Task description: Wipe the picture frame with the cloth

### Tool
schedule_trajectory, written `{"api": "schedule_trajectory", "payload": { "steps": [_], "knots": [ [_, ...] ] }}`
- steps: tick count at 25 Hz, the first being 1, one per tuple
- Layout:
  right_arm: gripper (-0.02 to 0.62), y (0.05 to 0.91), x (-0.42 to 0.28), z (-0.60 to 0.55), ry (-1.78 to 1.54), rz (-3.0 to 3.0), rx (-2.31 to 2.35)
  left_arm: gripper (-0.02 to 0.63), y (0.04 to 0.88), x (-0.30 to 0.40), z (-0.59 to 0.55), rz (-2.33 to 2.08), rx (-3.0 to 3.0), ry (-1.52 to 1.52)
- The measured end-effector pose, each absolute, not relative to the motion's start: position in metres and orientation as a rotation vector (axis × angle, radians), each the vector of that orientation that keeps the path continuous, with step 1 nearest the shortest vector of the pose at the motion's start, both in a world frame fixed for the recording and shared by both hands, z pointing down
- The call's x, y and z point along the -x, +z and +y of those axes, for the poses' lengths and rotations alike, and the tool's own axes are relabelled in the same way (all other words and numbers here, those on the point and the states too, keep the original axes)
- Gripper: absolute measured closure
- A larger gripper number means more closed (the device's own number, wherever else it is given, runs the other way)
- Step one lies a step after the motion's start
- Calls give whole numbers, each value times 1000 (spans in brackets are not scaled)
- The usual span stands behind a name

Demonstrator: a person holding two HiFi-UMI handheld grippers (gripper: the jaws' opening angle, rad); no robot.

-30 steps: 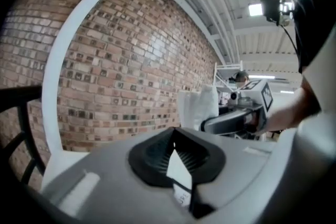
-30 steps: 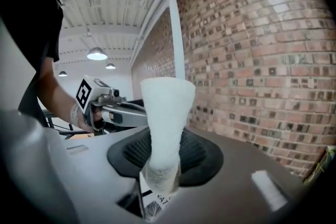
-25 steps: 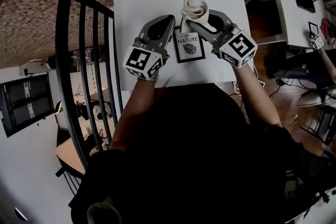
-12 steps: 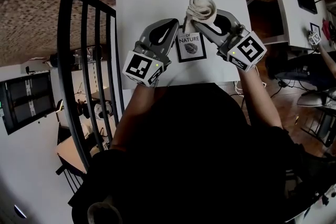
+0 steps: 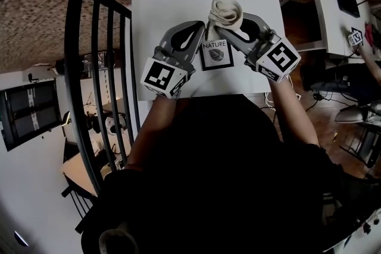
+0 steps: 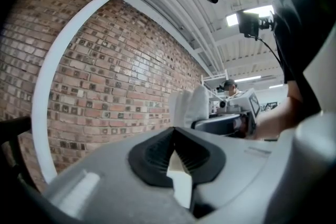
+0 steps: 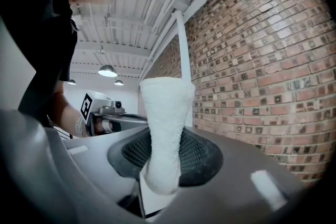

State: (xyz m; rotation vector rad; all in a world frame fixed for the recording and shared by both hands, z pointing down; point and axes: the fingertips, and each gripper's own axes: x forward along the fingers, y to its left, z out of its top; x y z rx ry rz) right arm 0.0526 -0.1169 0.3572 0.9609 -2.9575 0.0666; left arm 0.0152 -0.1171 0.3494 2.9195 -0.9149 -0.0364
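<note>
Right tool is clamped on the bunched cloth, held just beyond the far edge of the picture frame; left tool pinches its far left corner over the table. The wipe likely runs back toward the person.

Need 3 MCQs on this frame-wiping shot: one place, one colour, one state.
1. In the head view, the cloth sits:
A) past the picture frame's far edge
B) against its near edge
C) flat across its print

2. The frame's border is:
A) red
B) black
C) gold

3. The right claw is:
A) open and empty
B) shut on the frame
C) shut on the cloth

Answers:
1 A, the cloth shows above the frame's top edge.
2 B, a dark rim runs round the white print.
3 C, the right gripper view shows the cloth pinched between its jaws.
</note>
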Motion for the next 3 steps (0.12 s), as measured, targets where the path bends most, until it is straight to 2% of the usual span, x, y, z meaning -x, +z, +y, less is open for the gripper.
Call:
{"api": "schedule_trajectory", "payload": {
  "steps": [3],
  "knots": [
    [468,357,-51,-119,72,-2958,-951,606,350,-16,-119,-909,-2916,-34]
  ]
}}
